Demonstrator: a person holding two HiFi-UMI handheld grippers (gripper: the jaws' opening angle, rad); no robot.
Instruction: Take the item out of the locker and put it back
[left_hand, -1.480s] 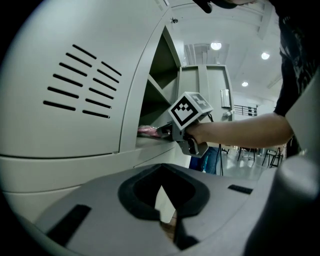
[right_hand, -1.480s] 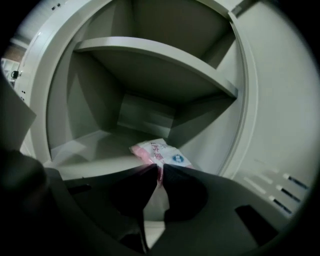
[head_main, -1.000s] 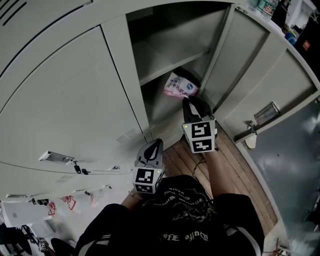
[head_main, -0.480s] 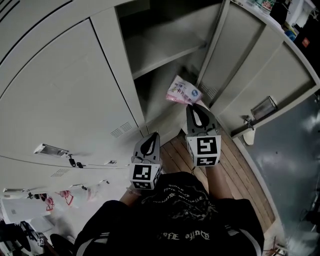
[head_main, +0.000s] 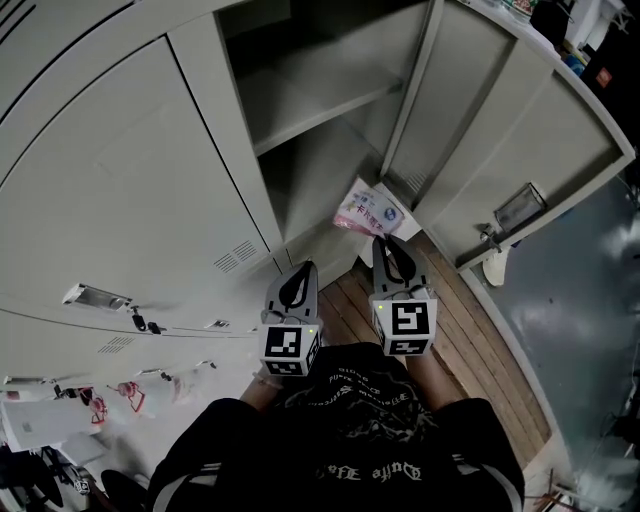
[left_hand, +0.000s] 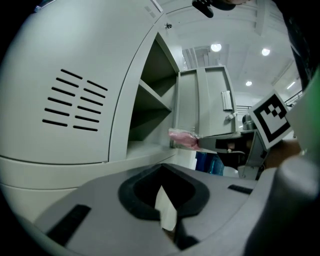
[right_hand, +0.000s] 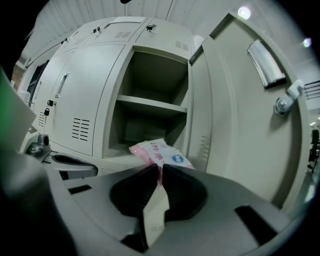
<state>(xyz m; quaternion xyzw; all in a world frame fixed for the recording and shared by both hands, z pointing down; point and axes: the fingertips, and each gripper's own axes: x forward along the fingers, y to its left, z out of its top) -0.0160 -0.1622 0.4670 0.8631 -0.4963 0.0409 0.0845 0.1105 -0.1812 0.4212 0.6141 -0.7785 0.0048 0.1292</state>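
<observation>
The right gripper (head_main: 386, 245) pinches the near edge of a pink-and-white packet (head_main: 368, 207), which juts just ahead of its jaws, outside the open locker (head_main: 300, 140). Just to its left, the left gripper (head_main: 301, 275) is closed and empty.

black t-shirt (head_main: 365, 425) with pale lettering (head_main: 352, 388) printed across the chest and again lower down. left gripper (head_main: 303, 270) and right gripper (head_main: 383, 243) built alike: pale grey shells tapering to a point, jaws lined in black around a teardrop-shaped hollow. at the rear of each, a white cube (head_main: 291, 352) bearing black square markers (head_main: 406, 322), with a small green light at a top corner.
</observation>
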